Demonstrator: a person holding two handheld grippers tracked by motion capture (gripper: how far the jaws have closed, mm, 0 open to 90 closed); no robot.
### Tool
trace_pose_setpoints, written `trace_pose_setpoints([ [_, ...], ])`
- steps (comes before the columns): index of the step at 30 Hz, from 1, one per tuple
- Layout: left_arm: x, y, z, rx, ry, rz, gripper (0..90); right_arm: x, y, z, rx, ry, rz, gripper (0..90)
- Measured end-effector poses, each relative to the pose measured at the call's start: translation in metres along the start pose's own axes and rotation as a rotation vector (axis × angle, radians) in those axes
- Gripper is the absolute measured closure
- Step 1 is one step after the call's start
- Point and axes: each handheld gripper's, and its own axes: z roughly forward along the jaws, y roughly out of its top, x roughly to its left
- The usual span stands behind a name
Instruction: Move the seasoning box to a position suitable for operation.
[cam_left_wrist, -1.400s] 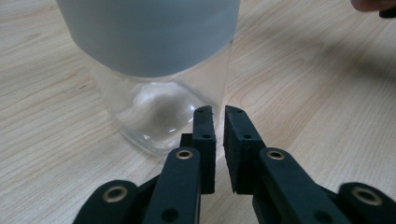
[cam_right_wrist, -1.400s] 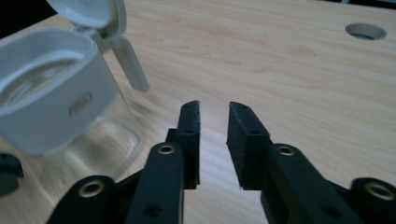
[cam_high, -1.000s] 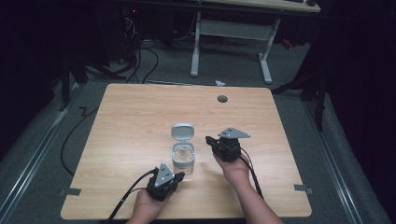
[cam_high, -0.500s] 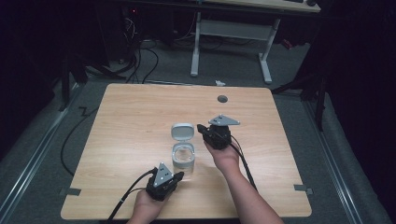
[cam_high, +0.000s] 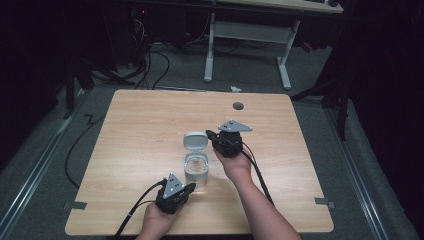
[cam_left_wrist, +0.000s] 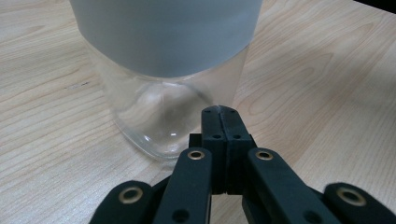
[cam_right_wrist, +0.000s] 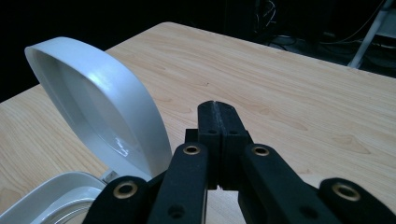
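A clear jar (cam_high: 198, 168) sits mid-tabletop (cam_high: 140, 130), its hinged lid (cam_high: 195, 140) raised. The right gripper (cam_high: 216, 137), jaws together, is just beside the lid; the left gripper (cam_high: 186, 188), also closed, sits near the jar's base.

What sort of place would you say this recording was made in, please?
Probably a lab or workshop set up for recording: a light wooden table on grey carpet, loose black cables on the floor, and a white-legged desk frame behind in a dark room.
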Motion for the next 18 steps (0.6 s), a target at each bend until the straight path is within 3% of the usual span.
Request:
trace_pose_setpoints([
  [6,0.000,0.000,0.000,0.002,-0.005,0.006,90.0,0.003,0.002,-0.004,-0.013,0.014,0.007,90.0],
  [18,-0.001,-0.001,0.001,0.007,-0.005,0.011,90.0,0.015,-0.003,-0.019,-0.021,0.028,-0.033,90.0],
])
